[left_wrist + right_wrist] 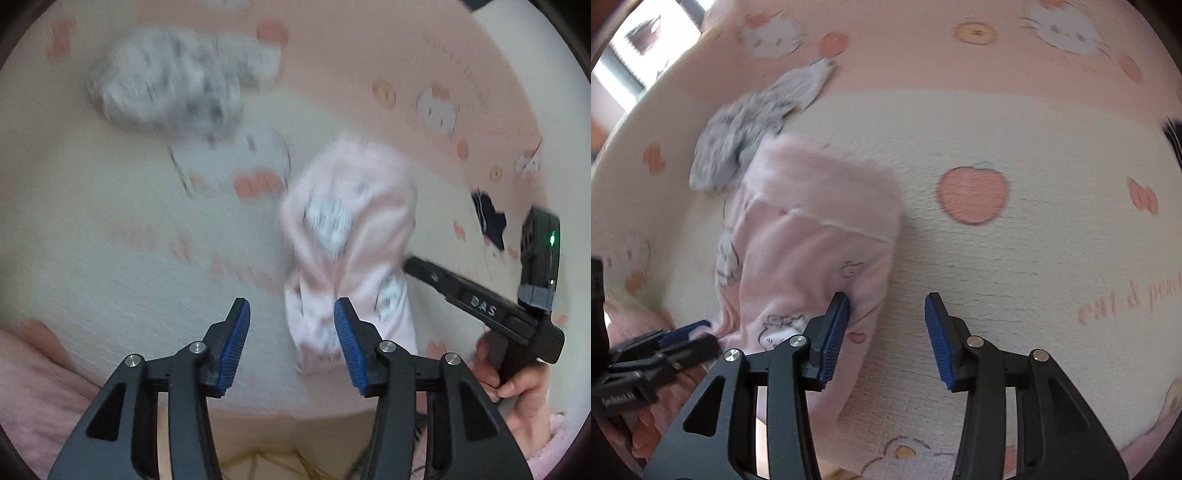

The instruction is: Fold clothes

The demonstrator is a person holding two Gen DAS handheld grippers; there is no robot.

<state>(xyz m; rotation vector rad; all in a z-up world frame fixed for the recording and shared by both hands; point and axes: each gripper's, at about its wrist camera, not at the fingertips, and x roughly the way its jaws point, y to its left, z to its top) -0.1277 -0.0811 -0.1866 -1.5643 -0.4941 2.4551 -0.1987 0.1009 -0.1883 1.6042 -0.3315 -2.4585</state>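
Garment: pale pink soft fleece pyjama piece with cartoon-cat print, lying bunched lengthwise on cream-and-pink printed bed blanket. Light, limp, likely droops if lifted by one point; best pinched at hem corners or seam edge. Left gripper jaws apart, over near end. Right gripper jaws apart, left pad touching cloth edge. Grey-white patterned crumpled garment lies beyond

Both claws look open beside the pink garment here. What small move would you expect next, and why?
Probably close the right claw on the near edge of the pink garment. Both it and the left claw are open and hold nothing, and the garment lies loosely bunched on the printed bedcover, one right finger already against its cloth.
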